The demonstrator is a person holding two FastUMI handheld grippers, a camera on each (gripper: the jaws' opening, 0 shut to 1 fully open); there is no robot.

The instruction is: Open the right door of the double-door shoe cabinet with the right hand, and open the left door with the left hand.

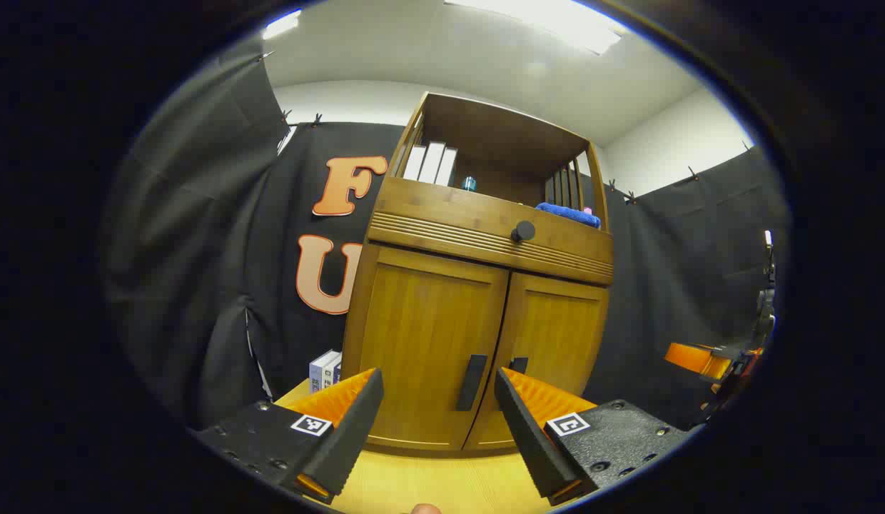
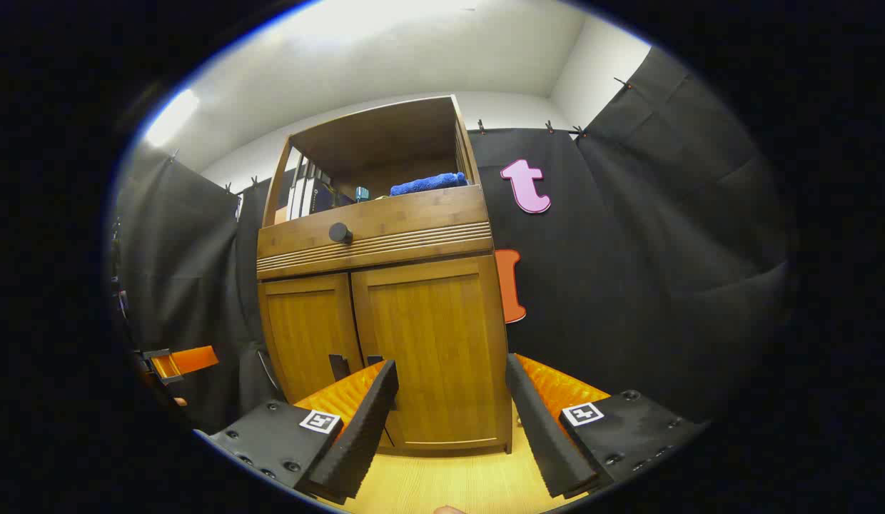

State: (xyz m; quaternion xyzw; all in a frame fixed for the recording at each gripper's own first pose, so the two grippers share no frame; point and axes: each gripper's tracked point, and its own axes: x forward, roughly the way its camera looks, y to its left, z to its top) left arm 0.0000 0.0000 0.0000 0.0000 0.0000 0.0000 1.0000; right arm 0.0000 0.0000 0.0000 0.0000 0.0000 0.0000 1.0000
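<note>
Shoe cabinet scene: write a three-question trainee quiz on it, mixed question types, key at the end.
1. True or false: both doors of the shoe cabinet are shut.
2. What lies on the open shelf's right side? A) blue towel B) shoe C) bowl
3. Fill in: the left gripper has its fingers spread, so it is ____.

Key: 1 true; 2 A; 3 open.

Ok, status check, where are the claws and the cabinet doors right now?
Left claw open, short of the left door. Right claw open, facing the right door. Both doors shut. Nothing in the way.
</note>
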